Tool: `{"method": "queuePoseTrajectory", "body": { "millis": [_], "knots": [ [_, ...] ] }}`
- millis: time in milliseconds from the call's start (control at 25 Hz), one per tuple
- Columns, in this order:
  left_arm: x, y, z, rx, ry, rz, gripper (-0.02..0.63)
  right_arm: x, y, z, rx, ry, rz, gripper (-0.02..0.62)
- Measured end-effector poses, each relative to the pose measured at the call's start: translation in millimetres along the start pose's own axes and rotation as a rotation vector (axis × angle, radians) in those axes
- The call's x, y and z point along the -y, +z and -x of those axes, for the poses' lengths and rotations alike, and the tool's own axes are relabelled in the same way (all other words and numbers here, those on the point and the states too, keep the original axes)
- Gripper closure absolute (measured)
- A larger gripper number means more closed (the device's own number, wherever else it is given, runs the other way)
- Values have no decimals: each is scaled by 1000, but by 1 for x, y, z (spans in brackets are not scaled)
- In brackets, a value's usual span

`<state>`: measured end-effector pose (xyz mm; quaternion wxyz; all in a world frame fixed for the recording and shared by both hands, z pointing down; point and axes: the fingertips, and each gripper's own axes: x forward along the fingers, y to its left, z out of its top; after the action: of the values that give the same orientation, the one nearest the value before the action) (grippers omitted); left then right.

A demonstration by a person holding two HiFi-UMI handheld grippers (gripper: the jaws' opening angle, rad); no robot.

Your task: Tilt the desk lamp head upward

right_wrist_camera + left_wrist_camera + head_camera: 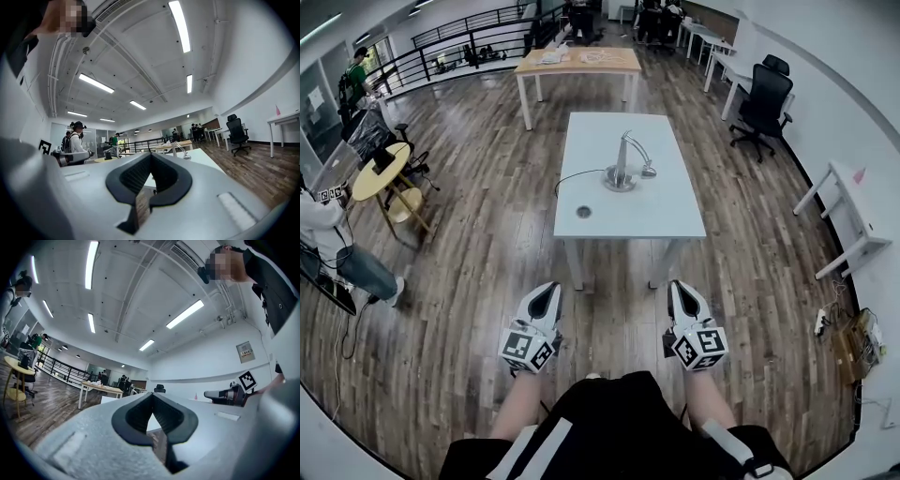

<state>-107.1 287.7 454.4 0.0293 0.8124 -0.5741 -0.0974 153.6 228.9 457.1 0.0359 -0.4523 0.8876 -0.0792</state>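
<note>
The left claw (546, 292) and right claw (680, 289) are both shut and empty, well short of the white desk (675, 211). The desk lamp (622, 159) stands mid-desk at twelve o'clock, its head (649, 172) drooping toward three o'clock. Likely best: close in, open one claw, steady the base (620, 181), lift the head gently.

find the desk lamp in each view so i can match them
Head view: desk lamp on the white table, upper centre.
Left gripper view: not in it.
Right gripper view: small, just right of centre.
Shared landmark: the wooden table beyond the lamp, in all three.
</note>
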Motion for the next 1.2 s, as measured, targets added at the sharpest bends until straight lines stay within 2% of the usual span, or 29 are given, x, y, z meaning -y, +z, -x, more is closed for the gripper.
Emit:
{"method": "queuePoseTrajectory", "body": {
  "millis": [120,440,640,1200],
  "knots": [
    [-11,-2,-8,-6,1,-2,607,-5,-6,-11,-19,7,5,595],
    [-36,-2,-43,-9,-1,-14,607,21,2,-50,4,-12,-7,595],
    [-52,-5,-75,-4,26,3,607,39,7,-89,-2,29,-13,595],
    [-91,-11,-187,-3,64,-19,607,118,20,-202,20,68,-46,595]
  ]
}}
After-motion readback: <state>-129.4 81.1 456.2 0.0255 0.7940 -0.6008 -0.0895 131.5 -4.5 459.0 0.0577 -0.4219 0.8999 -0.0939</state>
